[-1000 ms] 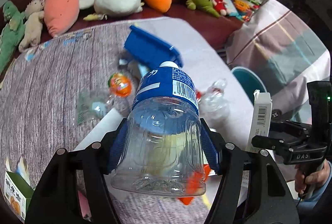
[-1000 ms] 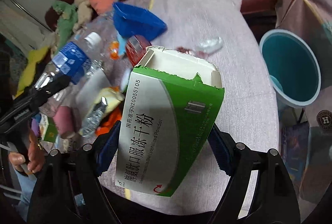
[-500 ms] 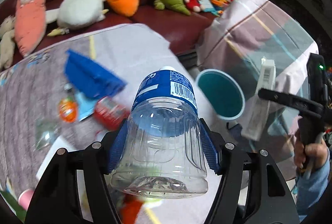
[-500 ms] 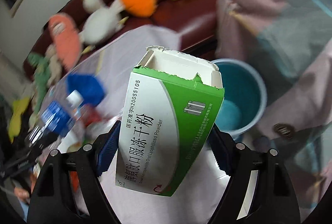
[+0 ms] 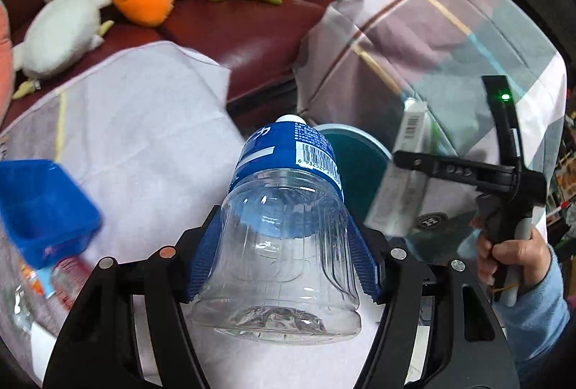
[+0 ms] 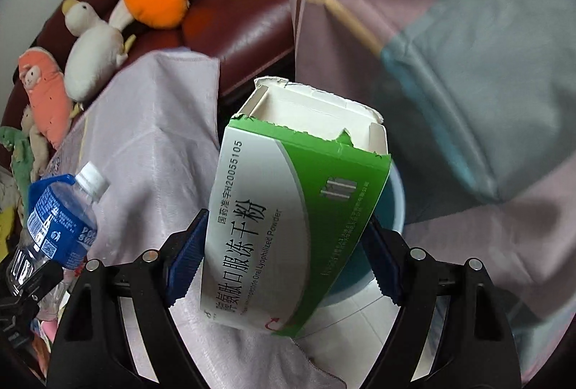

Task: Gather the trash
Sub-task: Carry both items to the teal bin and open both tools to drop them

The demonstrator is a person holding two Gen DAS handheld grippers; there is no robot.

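Bottle [image 5: 284, 230] (clear, blue label) sits clamped in left claw [image 5: 286, 266]; right claw [image 6: 280, 259] grips green box [image 6: 288, 209].

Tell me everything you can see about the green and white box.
The box is thin cardboard, green and white, printed with Chinese characters and "Oral Lyophilized Powder". Its top is torn open with ragged flaps, showing a white, seemingly empty inside. It stands tilted between the blue pads of the right gripper, in the air in front of the teal bin.
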